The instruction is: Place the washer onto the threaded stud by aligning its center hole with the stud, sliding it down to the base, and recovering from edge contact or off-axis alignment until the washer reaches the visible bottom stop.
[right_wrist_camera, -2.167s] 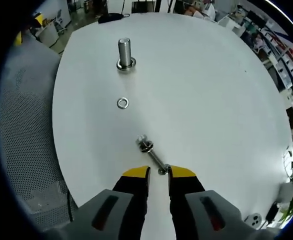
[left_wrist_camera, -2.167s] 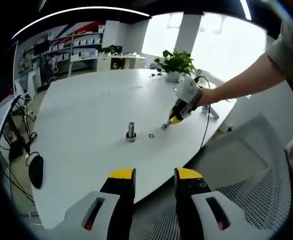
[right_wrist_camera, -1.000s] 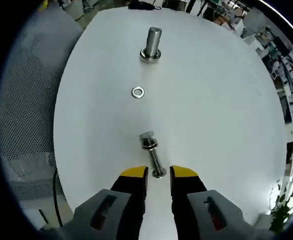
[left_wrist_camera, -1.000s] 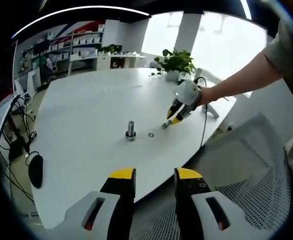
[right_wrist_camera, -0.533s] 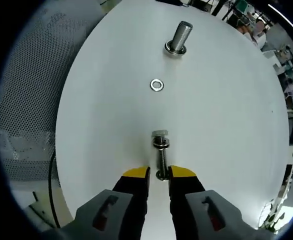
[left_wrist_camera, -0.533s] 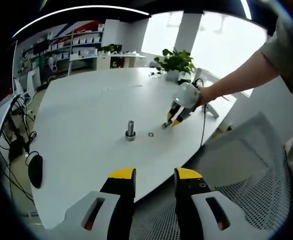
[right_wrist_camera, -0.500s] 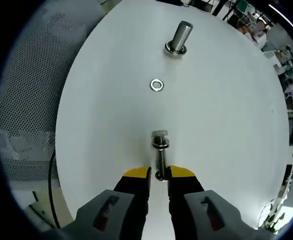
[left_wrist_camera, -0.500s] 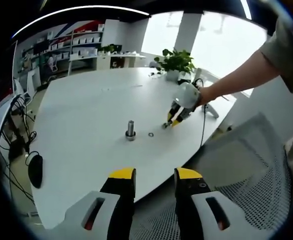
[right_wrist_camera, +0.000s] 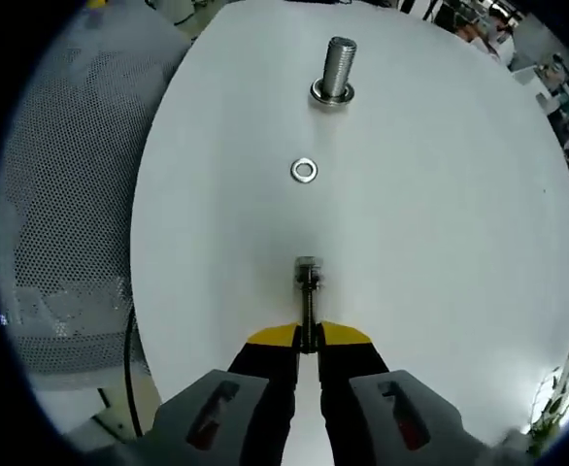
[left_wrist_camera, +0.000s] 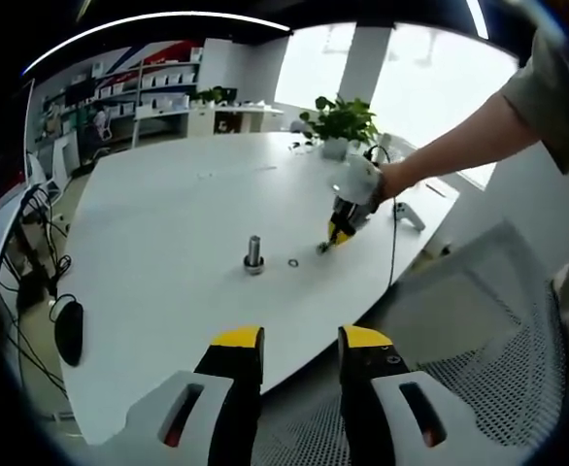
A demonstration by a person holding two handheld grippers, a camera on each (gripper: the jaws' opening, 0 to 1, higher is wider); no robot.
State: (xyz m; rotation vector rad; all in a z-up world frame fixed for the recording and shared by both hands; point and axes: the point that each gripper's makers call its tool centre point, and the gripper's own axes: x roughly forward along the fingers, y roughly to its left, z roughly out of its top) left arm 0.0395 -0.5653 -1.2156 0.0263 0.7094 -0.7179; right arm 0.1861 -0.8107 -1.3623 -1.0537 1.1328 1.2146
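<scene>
In the right gripper view the right gripper (right_wrist_camera: 309,337) rises from the bottom centre with its yellow-tipped jaws clamped on the shank of a bolt (right_wrist_camera: 308,291), whose head end with small rings on it points up the frame toward the middle. The washer (right_wrist_camera: 304,171) lies flat on the white table (right_wrist_camera: 459,223) above the bolt's tip, apart from it, in the upper centre. Above that, near the top of the frame, stands the threaded stud (right_wrist_camera: 336,68) upright on its base ring, bare of any washer. Nothing lies between washer and stud. A mesh chair (right_wrist_camera: 71,194) fills the left side.

In the left gripper view the left gripper (left_wrist_camera: 298,342) sits at the bottom, its jaws apart and holding nothing, well short of the stud (left_wrist_camera: 254,254) and washer (left_wrist_camera: 293,262) at mid-frame. A potted plant (left_wrist_camera: 341,124) stands at the table's far edge, and a black mouse (left_wrist_camera: 70,331) lies at lower left.
</scene>
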